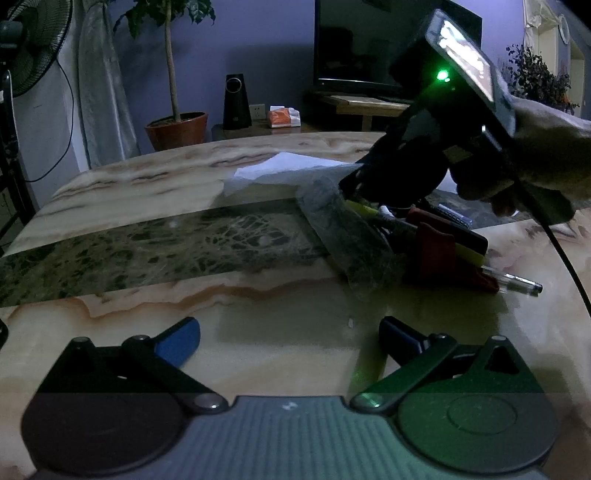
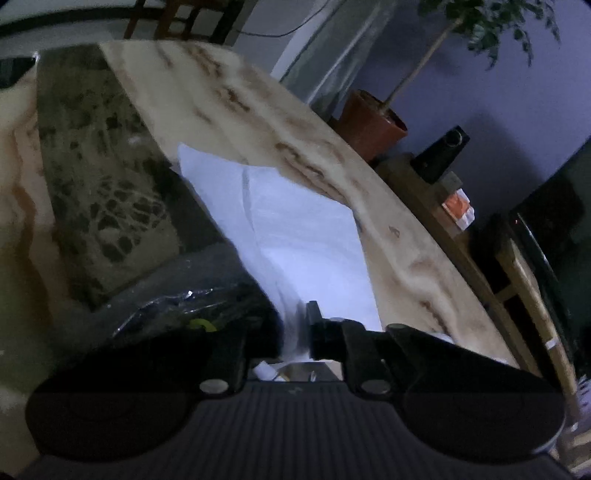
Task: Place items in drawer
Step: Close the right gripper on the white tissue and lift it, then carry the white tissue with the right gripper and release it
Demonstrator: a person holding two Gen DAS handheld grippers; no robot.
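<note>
left gripper (image 1: 290,338) spread over bare marble table (image 1: 295,306), right gripper (image 2: 295,325) pinching white paper (image 2: 295,229)

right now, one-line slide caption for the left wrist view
Left gripper open over the marble table while the right gripper reaches into a pile of pens and plastic bag.

The right gripper (image 1: 364,184) hides part of the pile (image 1: 439,243). Its fingertips are lost in shadow. The plant (image 2: 491,22) is cropped.

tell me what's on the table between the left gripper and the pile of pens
Nothing but bare marble table, apart from a tiny white speck, between the left gripper and the pens; left wrist view.
</note>
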